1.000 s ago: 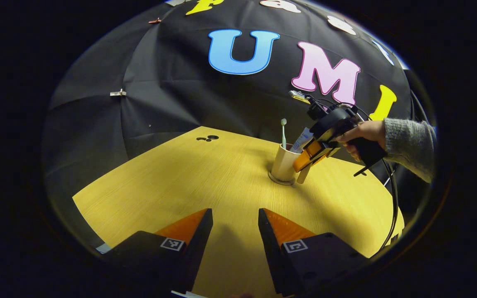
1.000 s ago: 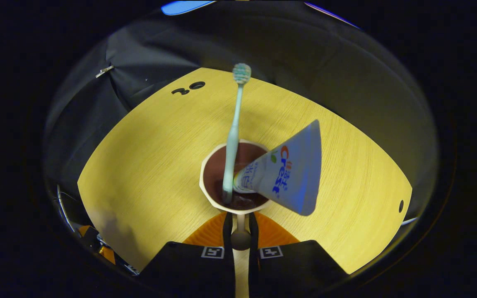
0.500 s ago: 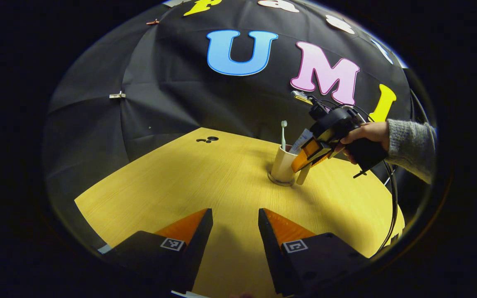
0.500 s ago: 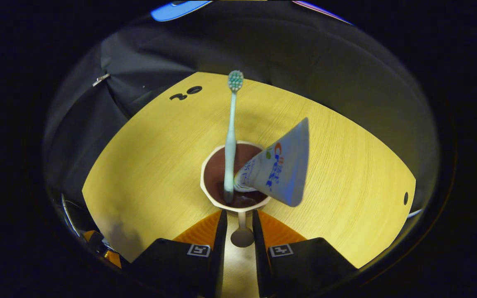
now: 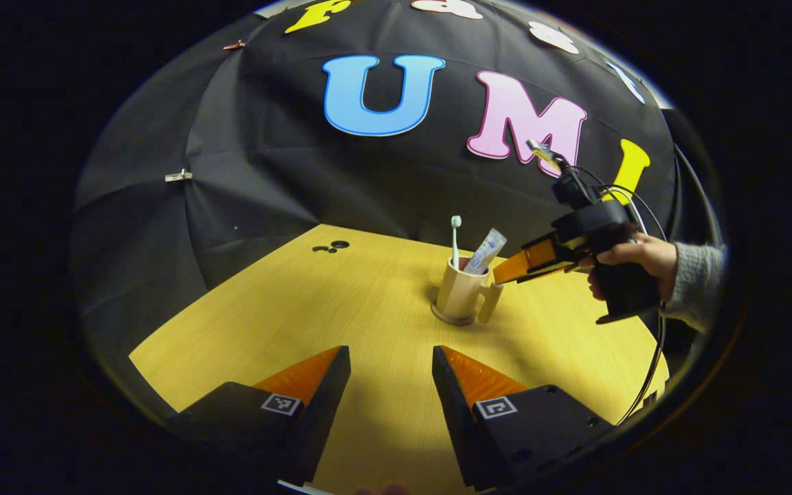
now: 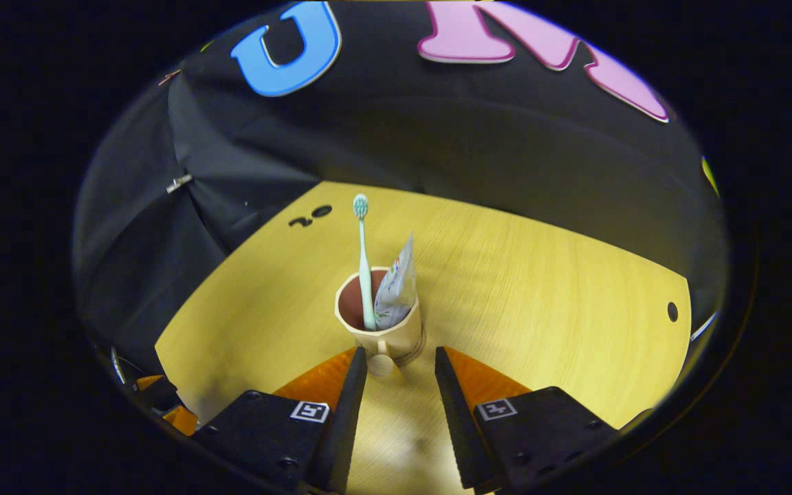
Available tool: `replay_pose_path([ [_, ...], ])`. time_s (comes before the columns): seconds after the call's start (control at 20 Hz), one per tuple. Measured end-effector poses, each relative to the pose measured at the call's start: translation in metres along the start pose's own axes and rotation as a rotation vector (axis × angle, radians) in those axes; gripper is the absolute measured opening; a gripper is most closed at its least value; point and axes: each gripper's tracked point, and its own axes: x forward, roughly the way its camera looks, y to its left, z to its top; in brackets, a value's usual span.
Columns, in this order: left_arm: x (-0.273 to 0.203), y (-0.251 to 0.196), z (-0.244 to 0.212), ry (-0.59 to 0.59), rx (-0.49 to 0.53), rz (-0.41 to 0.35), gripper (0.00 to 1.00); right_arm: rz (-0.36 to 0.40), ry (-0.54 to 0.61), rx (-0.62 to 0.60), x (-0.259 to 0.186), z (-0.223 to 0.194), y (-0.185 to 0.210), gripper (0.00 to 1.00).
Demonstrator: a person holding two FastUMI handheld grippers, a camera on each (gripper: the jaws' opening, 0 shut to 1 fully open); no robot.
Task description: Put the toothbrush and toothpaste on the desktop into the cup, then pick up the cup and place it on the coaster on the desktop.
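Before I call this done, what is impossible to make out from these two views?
- Coaster under the beige handled cup: left gripper view shows a thin rim; the cup hides the rest.
- Lower ends of the pale green toothbrush and white toothpaste tube: hidden inside the cup, right gripper view.
- Right claw opening: too small in the left gripper view.

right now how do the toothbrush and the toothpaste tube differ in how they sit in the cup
The toothbrush is thin and stands nearly upright, bristle head up; the toothpaste tube is wide and flat and leans toward the rim on the handle side. In the left gripper view the toothbrush reaches higher above the rim than the toothpaste tube. Both stand side by side inside the cup, their lower ends hidden in it.
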Motion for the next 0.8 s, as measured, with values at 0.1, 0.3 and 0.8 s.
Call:
replay_pose_path([
  [0.1, -0.003, -0.01, 0.024, -0.034, 0.023, -0.018, 0.78, -0.014, -0.085, 0.016, -0.029, 0.014, -0.005, 0.63],
  [0.3, -0.005, -0.036, 0.053, -0.057, 0.055, -0.065, 0.81, -0.039, -0.235, 0.038, -0.088, 0.037, -0.006, 0.63],
  [0.8, -0.036, -0.096, 0.116, -0.108, 0.1, -0.131, 0.82, -0.094, -0.344, 0.05, -0.203, 0.012, -0.013, 0.66],
])
